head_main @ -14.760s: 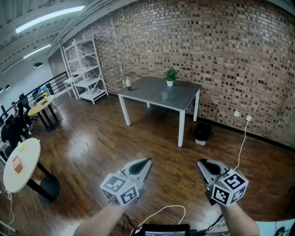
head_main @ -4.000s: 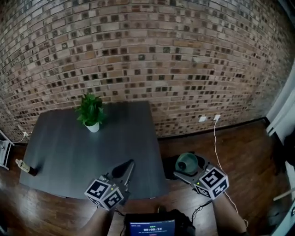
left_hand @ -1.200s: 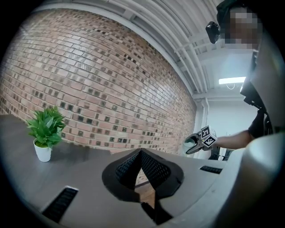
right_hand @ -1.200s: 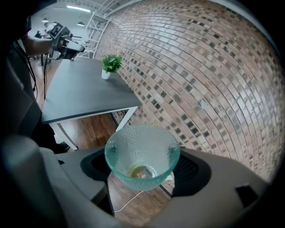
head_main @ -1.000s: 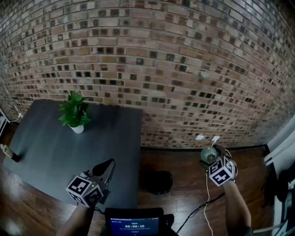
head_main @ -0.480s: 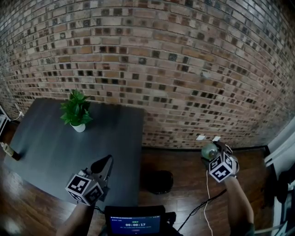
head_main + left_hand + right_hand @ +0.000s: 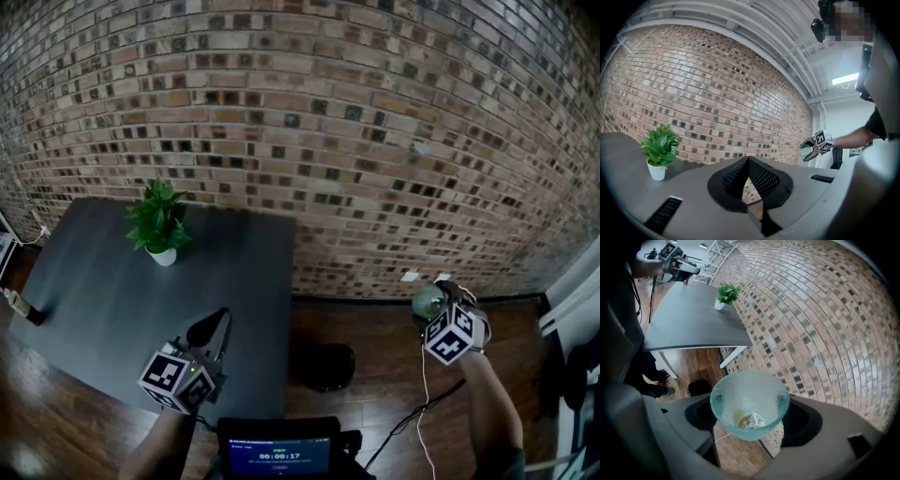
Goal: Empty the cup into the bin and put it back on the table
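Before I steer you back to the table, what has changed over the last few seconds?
The right tongs, clamped on the cup, swung from above the bin out to the right, toward the brick wall; over the last second they barely shifted. The left tongs stayed shut and empty over the table; plant unmoved.

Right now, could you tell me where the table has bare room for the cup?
The table is bare between the potted plant and its right edge, and forward toward the left gripper. Only its far left edge, by the small bottle, is occupied.
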### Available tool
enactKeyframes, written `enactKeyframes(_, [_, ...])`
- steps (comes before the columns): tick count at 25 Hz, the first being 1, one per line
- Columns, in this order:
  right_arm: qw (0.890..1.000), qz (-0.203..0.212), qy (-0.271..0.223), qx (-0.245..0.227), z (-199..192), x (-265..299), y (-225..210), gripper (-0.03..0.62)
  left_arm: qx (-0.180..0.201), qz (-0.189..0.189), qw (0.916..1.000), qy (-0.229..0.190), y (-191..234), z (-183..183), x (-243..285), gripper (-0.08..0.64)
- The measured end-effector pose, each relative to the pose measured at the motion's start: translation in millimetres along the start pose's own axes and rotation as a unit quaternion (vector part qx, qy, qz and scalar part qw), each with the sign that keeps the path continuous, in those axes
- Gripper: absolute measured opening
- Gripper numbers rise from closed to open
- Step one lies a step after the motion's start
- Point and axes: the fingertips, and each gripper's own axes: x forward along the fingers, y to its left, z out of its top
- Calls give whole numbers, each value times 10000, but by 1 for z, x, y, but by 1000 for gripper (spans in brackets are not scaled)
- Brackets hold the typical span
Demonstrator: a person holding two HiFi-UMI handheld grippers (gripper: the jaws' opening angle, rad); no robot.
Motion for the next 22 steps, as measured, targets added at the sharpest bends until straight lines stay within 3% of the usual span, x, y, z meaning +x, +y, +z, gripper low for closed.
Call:
enactKeyframes(6, [9998,22,101,-174,1,-2,-2,391,-91,175,9998,-13,6,0,6,2])
enactKeyframes(16, [9997,59,93,-200,9,-2,-3,391,-170,-376,9991,77,-44,-7,70,2])
enactKeyframes(22, [9994,62,121,-303,12,-4,-6,391,-224,-404,9983,353,-74,-34,120,2])
